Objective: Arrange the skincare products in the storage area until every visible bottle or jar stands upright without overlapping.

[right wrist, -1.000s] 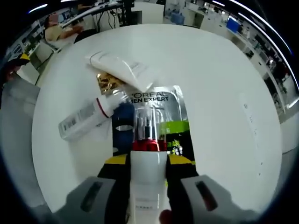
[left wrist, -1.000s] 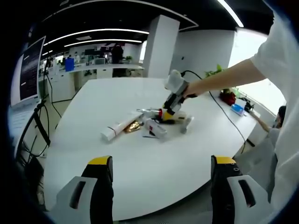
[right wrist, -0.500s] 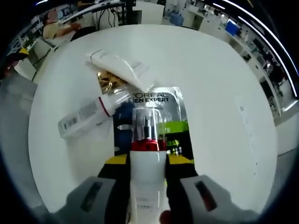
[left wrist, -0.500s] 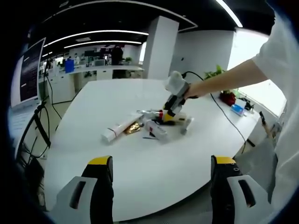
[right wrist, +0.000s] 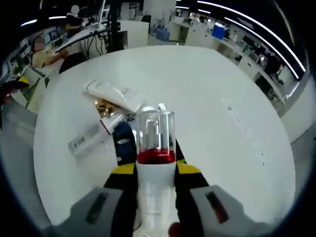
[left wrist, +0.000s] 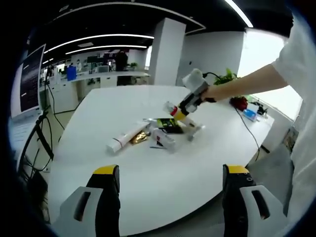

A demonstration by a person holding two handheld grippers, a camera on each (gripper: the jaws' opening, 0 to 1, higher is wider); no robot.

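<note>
I'm looking at an open-plan office. A large white oval tabletop (left wrist: 123,168) fills the middle of the left gripper view. At upper left, rows of desks (left wrist: 111,74) sit under long ceiling light strips (left wrist: 98,37), beside a white pillar (left wrist: 165,54). A wall screen (left wrist: 29,81) hangs at far left, and a potted plant (left wrist: 227,78) stands at right.

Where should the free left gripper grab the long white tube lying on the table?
Probably mid-body on the white tube, coming from above with jaws across its width. It lies flat, its far end close against the gold packet; the near capped end is bare. The left gripper hangs open, well short.
</note>
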